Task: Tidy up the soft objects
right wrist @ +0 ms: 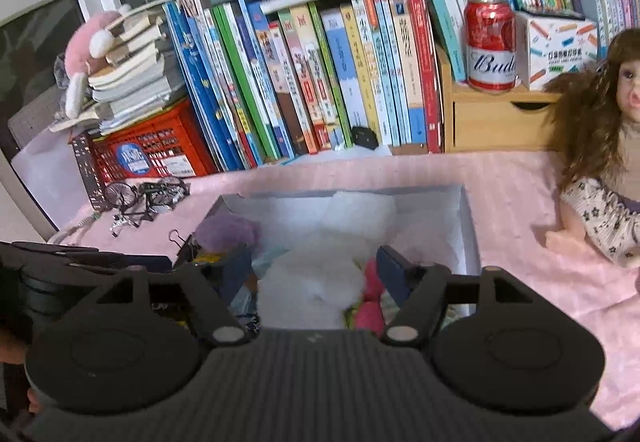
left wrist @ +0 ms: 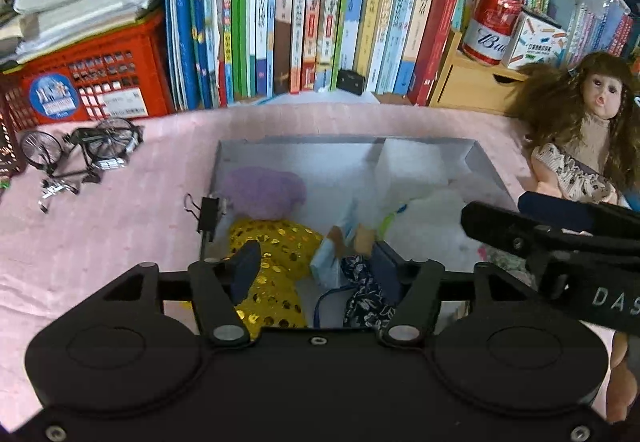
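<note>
Both my grippers hang over one grey box (left wrist: 486, 166) on pink ribbed cloth. My left gripper (left wrist: 316, 262) stands wide, holding nothing, above a gold sequinned piece (left wrist: 276, 242) and dark floral fabric (left wrist: 366, 296). My right gripper (right wrist: 314, 268) also gapes empty around a fluffy white plush (right wrist: 312, 282). A fuzzy purple lump (left wrist: 264, 190) lies ahead, half hidden.

Soft toys (left wrist: 276, 242) in box (left wrist: 486, 162), doll (left wrist: 576, 138) right of it, toy bicycle (left wrist: 80, 150) left, books (left wrist: 312, 14) behind.

Shiny gold sequined cloth (left wrist: 276, 262) lies in a matt grey cardboard box (left wrist: 486, 166).
</note>
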